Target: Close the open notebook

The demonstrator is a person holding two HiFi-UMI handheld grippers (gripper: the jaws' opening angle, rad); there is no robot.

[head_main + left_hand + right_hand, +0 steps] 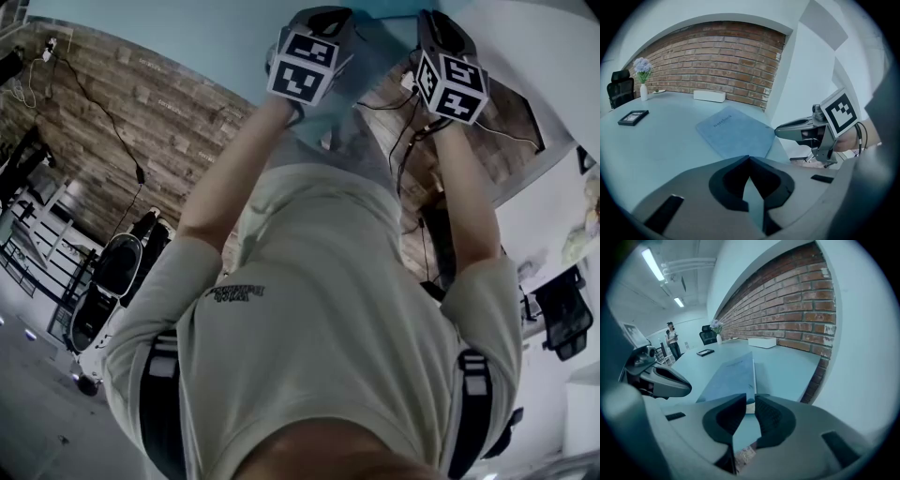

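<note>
The notebook (736, 133) already lies closed near the tabletop (661, 140) edge closest to me, so I think only pulling back is left: right gripper (750, 398) jaws released at its corner, left gripper (749, 157) jaws clenched, empty.

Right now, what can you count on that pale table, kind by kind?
Notebook: 1
White box: 1
Vase of flowers: 1
Dark flat frame: 1
Total: 4
</note>
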